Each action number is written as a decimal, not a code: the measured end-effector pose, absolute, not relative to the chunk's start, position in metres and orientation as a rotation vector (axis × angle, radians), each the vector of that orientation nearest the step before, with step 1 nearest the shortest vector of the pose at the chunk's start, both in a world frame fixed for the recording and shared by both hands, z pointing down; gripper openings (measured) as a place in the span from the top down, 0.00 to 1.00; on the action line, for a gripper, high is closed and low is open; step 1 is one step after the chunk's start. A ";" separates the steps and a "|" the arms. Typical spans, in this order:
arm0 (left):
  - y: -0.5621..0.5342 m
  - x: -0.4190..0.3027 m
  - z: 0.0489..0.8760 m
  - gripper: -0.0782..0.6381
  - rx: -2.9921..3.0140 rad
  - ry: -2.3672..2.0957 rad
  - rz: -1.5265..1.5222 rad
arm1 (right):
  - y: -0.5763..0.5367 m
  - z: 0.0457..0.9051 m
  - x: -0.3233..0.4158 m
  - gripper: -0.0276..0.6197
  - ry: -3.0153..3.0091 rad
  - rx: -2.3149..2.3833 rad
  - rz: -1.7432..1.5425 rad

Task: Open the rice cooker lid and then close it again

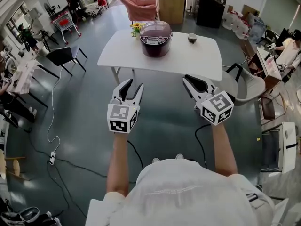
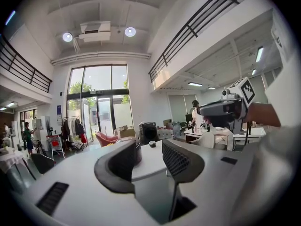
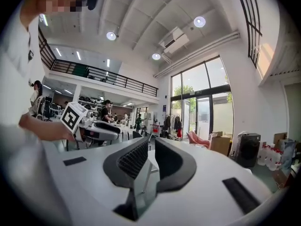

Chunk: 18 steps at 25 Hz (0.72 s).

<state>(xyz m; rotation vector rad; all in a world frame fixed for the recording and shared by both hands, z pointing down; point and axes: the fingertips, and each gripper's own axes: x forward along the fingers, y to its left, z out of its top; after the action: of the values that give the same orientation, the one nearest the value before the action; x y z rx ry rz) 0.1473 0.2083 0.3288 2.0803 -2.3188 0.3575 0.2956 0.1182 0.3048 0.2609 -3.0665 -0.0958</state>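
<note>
Cooker (image 1: 155, 38) shut on counter (image 1: 197, 58), well ahead. Likely rigid, heavy-based, smooth; hinged lid (image 1: 155, 31) best taken at front edge. Left tool (image 1: 134, 84) wide open, empty; right tool (image 1: 188, 80) nearly closed, empty.

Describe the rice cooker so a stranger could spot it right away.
Find the white table in the middle of the floor. The rice cooker sits near its far edge, between yellow flowers and a small bowl. It is the biggest thing there: rounded, dark maroon, lid shut.
</note>
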 end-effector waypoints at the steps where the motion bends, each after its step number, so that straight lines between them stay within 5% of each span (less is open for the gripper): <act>1: 0.210 0.145 0.329 0.62 2.087 -2.312 0.353 | 0.121 0.305 0.292 0.86 -3.065 0.256 -0.092; 2: 0.213 0.142 0.329 0.62 2.093 -2.303 0.348 | 0.124 0.305 0.288 0.75 -3.062 0.252 -0.087; 5: 0.221 0.132 0.331 0.62 2.108 -2.288 0.346 | 0.132 0.307 0.280 0.66 -3.052 0.257 -0.074; 18: 0.248 0.106 0.356 0.61 2.124 -2.197 0.311 | 0.172 0.329 0.258 0.60 -2.980 0.252 -0.013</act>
<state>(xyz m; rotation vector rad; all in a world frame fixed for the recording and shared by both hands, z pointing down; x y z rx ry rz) 0.1063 0.2481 0.3565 2.1245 -2.1974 0.3113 0.2576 0.1721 0.3286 0.2519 -2.9797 -0.0126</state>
